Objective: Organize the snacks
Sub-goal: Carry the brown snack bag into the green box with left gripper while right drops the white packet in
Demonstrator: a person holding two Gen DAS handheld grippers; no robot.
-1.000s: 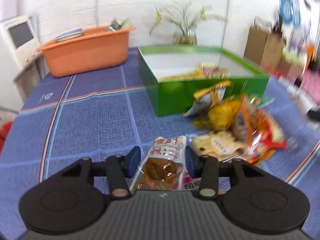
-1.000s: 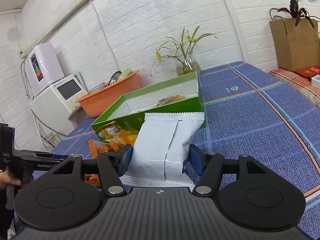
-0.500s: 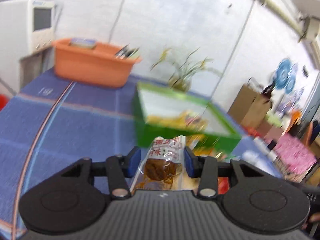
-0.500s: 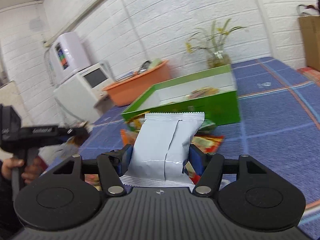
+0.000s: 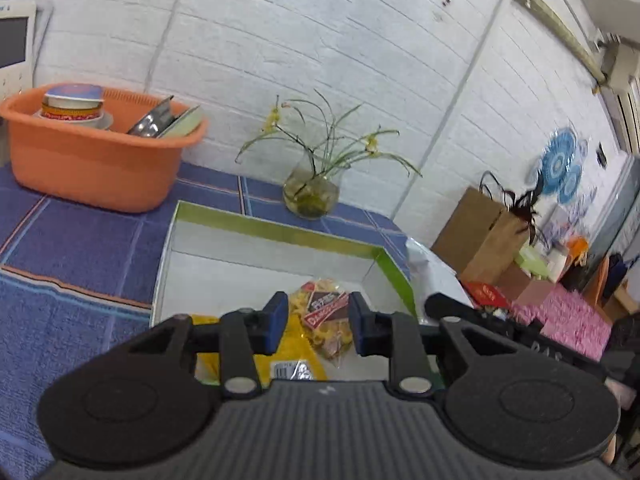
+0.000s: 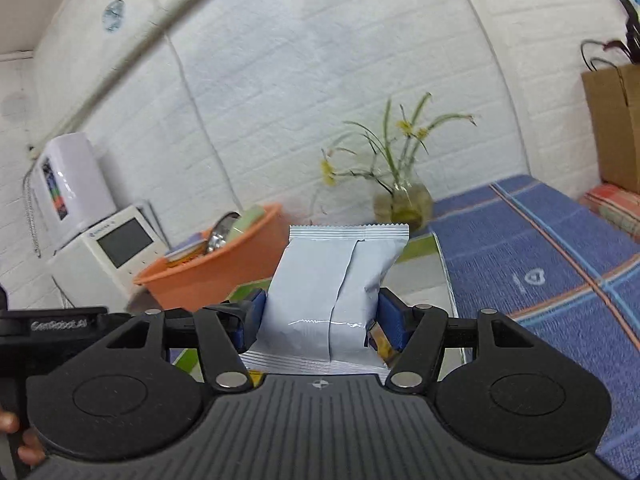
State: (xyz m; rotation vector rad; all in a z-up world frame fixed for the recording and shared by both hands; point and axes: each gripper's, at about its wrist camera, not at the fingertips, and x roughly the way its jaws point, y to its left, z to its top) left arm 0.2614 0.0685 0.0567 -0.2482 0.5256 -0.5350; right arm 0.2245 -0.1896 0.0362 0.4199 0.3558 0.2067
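- Green box [image 5: 276, 231]: open-topped, white inside, standing on the blue-checked surface [image 5: 84, 248]; it is the collecting place for the snacks.
- Snacks already in the box: a clear packet of yellow pieces with a red label [image 5: 322, 314] and a yellow packet [image 5: 296, 354], both lying flat at the near end. Most of the floor is bare.
- Left hand-held gripper [image 5: 316, 322]: poised over the box, jaws parted, nothing between them; by my reading its delivery is done.
- Right hand-held gripper [image 6: 318, 320]: clamped on a plain silver-white pouch [image 6: 336, 280], upright, crimped seal on top, back seam facing the camera, held above the box's edge.
- Outstanding: this pouch is not yet in. Whether other snacks remain outside cannot be told.
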